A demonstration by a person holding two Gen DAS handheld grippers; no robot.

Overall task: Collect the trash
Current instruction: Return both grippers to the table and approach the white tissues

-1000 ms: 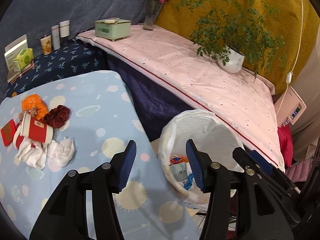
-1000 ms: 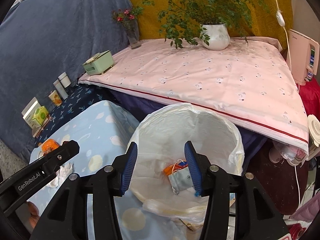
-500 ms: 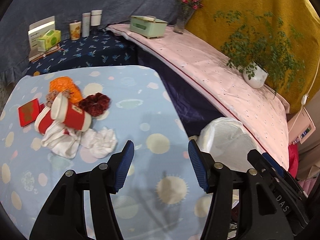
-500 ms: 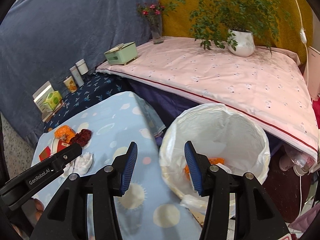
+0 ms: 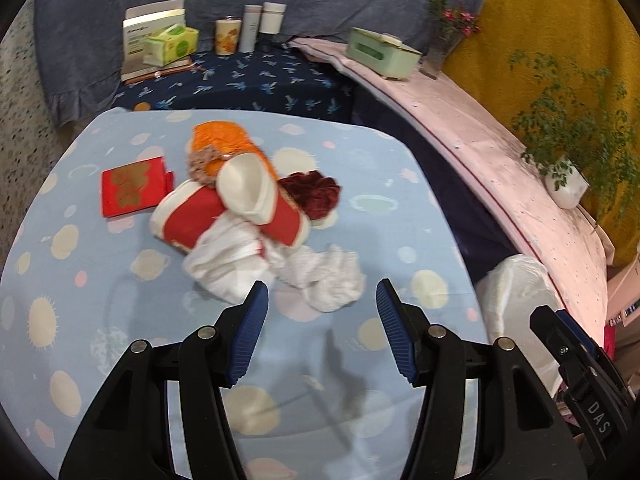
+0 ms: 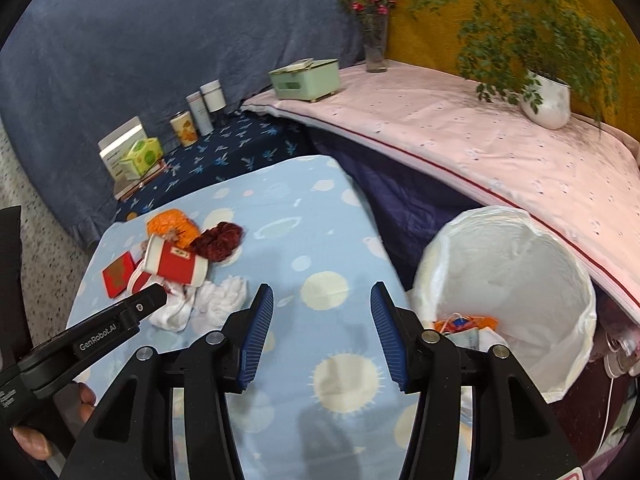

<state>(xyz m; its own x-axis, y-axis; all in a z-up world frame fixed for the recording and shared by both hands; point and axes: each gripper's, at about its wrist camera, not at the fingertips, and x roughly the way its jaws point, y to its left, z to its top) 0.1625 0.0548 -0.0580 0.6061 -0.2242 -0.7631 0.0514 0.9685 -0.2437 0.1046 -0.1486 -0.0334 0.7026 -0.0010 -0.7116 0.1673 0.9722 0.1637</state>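
Observation:
A heap of trash lies on the light-blue table (image 5: 100,360): two red paper cups (image 5: 260,200) on their sides, crumpled white tissues (image 5: 328,276), a red packet (image 5: 134,192), an orange wad (image 5: 220,140) and a dark red scrunchie (image 5: 312,192). My left gripper (image 5: 320,284) is open just in front of the tissues, with nothing between its fingers. My right gripper (image 6: 321,287) hovers over the table's right side; its jaws are opening and hold nothing. The white-lined bin (image 6: 508,264) stands right of the table with scraps inside.
Behind the table, a dark blue shelf carries a tissue box (image 5: 172,42) and cans (image 5: 228,36). A pink-covered ledge (image 6: 480,148) carries a mint box (image 6: 306,78), a vase (image 6: 374,46) and a potted plant (image 6: 546,98). A hand (image 6: 36,436) holds the left gripper.
Both grippers have swung left, away from the bin and over the table. The trash heap now sits right ahead of the left gripper. The bin has slid to the right edge.

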